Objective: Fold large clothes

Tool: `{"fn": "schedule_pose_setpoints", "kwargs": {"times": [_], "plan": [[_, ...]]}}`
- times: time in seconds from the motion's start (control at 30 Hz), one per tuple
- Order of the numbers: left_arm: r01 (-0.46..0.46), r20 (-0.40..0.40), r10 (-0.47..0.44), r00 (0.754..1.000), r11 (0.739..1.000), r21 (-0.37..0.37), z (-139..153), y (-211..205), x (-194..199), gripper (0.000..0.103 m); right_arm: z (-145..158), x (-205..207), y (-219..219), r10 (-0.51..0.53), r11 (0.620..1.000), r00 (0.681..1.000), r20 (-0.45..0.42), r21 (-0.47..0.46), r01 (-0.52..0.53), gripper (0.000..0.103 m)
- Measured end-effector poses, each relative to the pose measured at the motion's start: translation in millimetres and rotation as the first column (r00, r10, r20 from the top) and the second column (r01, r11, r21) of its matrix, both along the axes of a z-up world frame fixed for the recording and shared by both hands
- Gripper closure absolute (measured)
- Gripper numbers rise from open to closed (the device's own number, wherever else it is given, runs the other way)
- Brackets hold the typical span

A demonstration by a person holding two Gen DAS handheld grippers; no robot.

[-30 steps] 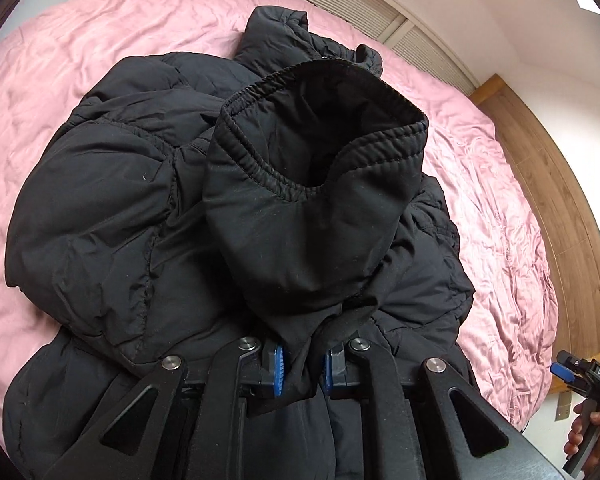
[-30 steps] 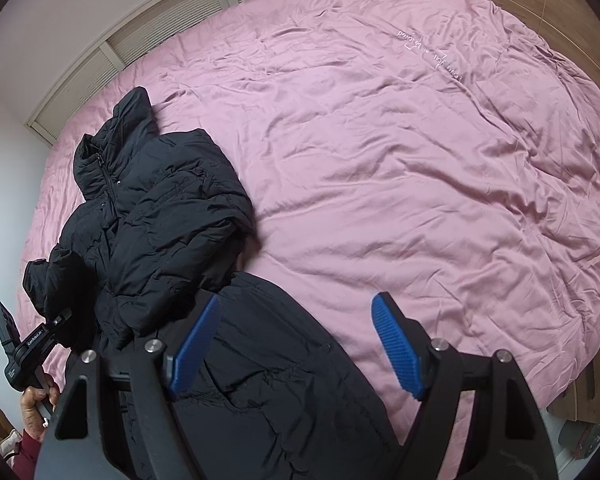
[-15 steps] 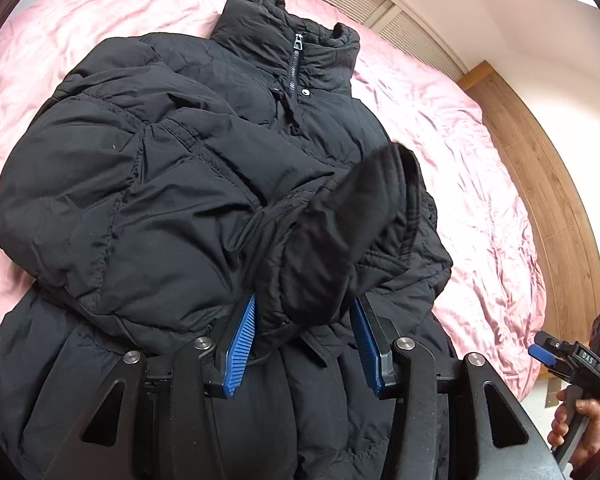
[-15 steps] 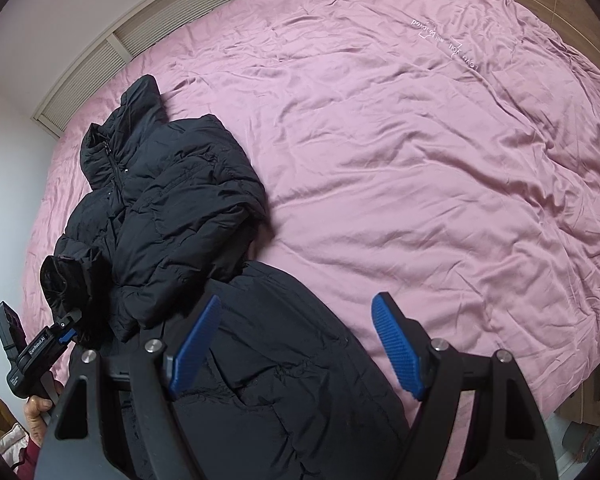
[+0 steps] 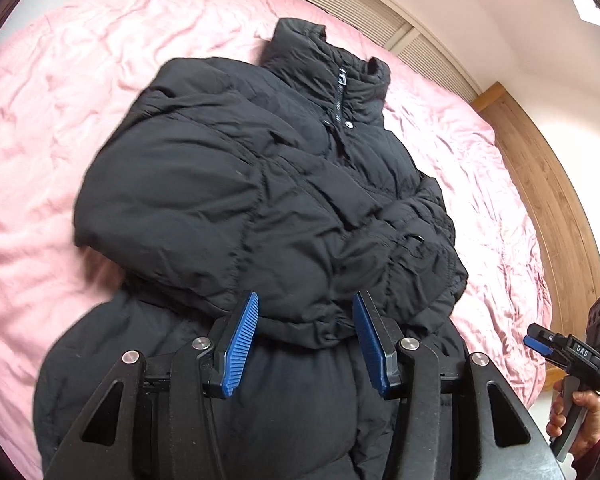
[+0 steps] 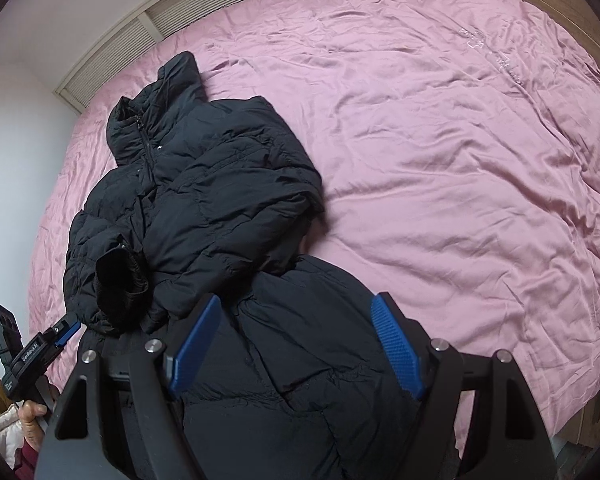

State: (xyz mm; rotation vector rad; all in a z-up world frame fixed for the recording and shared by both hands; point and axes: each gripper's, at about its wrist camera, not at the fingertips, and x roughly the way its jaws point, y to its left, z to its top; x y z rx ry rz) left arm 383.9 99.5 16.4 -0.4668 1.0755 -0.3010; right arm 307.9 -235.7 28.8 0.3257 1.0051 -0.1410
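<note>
A black puffer jacket (image 5: pixel 260 200) lies on the pink bed, collar (image 5: pixel 332 68) away from me, both sleeves folded across its chest. My left gripper (image 5: pixel 306 324) is open and empty just above the jacket's waist, near the folded sleeve's cuff (image 5: pixel 312 328). In the right wrist view the jacket (image 6: pixel 204 200) lies at the left, its sleeve cuff (image 6: pixel 118 280) resting on the body. My right gripper (image 6: pixel 294 336) is open and empty above the jacket's lower hem (image 6: pixel 300 380). The left gripper (image 6: pixel 66 330) shows at the lower left there.
The pink bedspread (image 6: pixel 440 140) stretches wide to the right of the jacket. A slatted panel (image 5: pixel 380 20) runs behind the bed. A wooden bed frame (image 5: pixel 548 200) borders the right side. The right gripper (image 5: pixel 540 340) and hand show at the left view's right edge.
My left gripper let go of the sleeve cuff and opened; the sleeve now lies across the jacket's front. The left gripper drew back. The right gripper stayed open.
</note>
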Motion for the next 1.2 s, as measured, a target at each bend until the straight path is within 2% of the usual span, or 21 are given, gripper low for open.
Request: {"fn": "schedule_pose_setpoints", "kwargs": {"times": [0.1,0.23,0.37,0.5,0.6,0.77,0.87,1.0,1.1,1.2], "plan": [[-0.038,0.014,0.038,0.999,0.999,0.039,2.5,30.1,10.3,0.054,-1.9,26.1,53.5,0.134,0.991,0.991,0.005,-0.013,-0.134,0.025],[-0.045,0.042,0.041,0.998,0.995,0.086,8.0,55.8,28.8,0.054,2.3,60.4,133.0,0.301,0.953,0.953,0.039,-0.026,-0.3,0.025],[-0.018,0.068,0.01,0.998,0.993,0.114,11.5,62.6,50.4,0.054,5.0,90.9,200.5,0.424,0.906,0.903,0.067,-0.026,-0.423,0.025],[0.022,0.067,-0.032,0.997,0.989,0.148,0.3,54.8,69.5,0.054,-10.9,114.6,244.7,0.498,0.867,0.866,0.045,-0.052,-0.495,0.025],[0.043,0.049,-0.051,0.998,0.987,0.157,-17.0,49.4,76.2,0.054,-38.9,127.6,247.7,0.489,0.87,0.872,-0.007,-0.063,-0.488,0.025],[0.056,0.009,-0.058,0.998,0.985,0.165,-54.2,42.9,79.7,0.054,-99.5,136.3,214.2,0.404,0.908,0.905,-0.136,-0.059,-0.415,0.025],[0.07,-0.018,-0.068,0.998,0.984,0.166,-72.6,37.4,82.3,0.054,-126.4,132.9,195.2,0.38,0.92,0.911,-0.162,-0.034,-0.39,0.025],[0.095,-0.03,-0.091,0.995,0.971,0.219,-85.0,24.9,87.9,0.054,-138.7,135.1,195.5,0.388,0.914,0.905,-0.175,-0.054,-0.403,0.025],[0.103,-0.04,-0.097,0.995,0.972,0.213,-83.8,25.7,89.5,0.054,-137.5,138.2,194.9,0.376,0.918,0.906,-0.195,-0.051,-0.393,0.025],[0.115,-0.034,-0.11,0.993,0.974,0.197,-69.7,33.1,87.0,0.054,-124.7,135.0,196.2,0.377,0.917,0.904,-0.202,-0.057,-0.395,0.025]]}}
